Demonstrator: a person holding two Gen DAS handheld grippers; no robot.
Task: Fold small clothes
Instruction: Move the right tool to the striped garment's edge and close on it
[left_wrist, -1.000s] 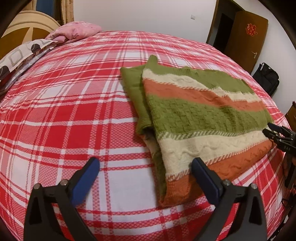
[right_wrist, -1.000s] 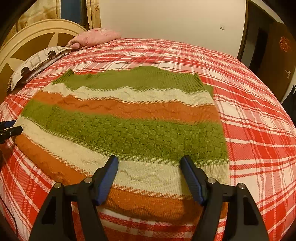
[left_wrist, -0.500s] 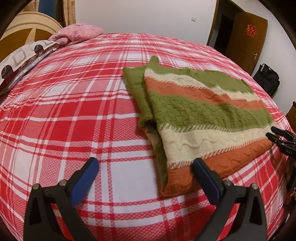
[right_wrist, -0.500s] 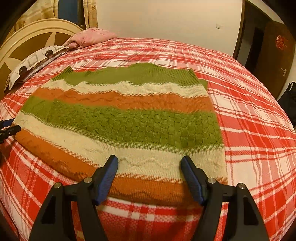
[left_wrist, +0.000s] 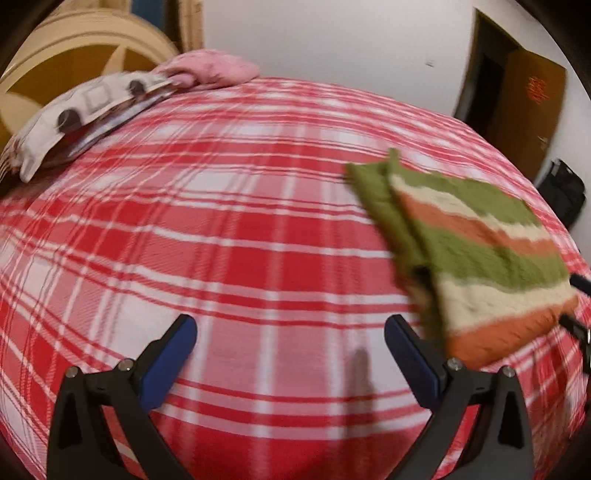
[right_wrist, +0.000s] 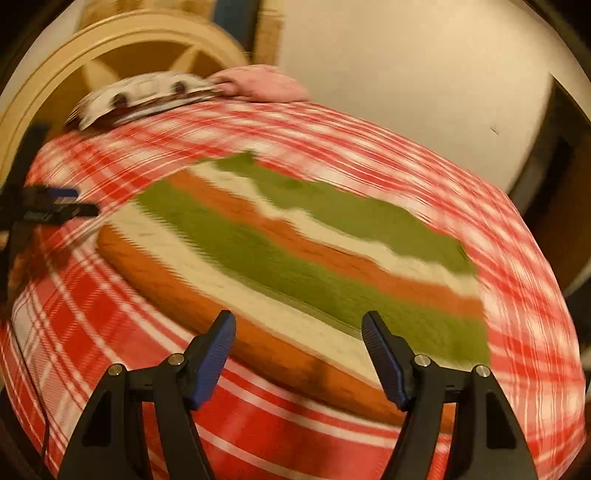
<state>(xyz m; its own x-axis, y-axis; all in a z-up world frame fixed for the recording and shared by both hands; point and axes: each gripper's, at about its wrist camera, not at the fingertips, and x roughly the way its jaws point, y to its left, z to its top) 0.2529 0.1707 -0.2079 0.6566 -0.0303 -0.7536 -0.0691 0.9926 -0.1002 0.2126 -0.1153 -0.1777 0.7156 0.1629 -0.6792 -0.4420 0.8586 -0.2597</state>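
A folded knit sweater (left_wrist: 476, 251) (right_wrist: 303, 251) with green, cream and orange stripes lies flat on the red plaid bed (left_wrist: 236, 229) (right_wrist: 524, 258). In the left wrist view it sits at the right; my left gripper (left_wrist: 290, 334) hovers open over bare sheet to its left, holding nothing. In the tilted, blurred right wrist view my right gripper (right_wrist: 299, 328) stands open just above the sweater's orange near edge, with nothing between its blue pads. The left gripper's tips (right_wrist: 62, 205) show at the left edge of that view, the right gripper's tips (left_wrist: 580, 306) at the right edge of the other.
A patterned pillow (left_wrist: 81, 114) and a pink cloth (left_wrist: 210, 70) lie at the head of the bed by a rounded wooden headboard (left_wrist: 74, 74). A brown door (left_wrist: 532, 103) and a dark bag (left_wrist: 561, 192) stand beyond the bed's right side.
Both grippers have drawn back from the sweater. The left one swung left over bare sheet, so the sweater now lies to its right. The right one rolled, tilting its view. Neither holds anything.
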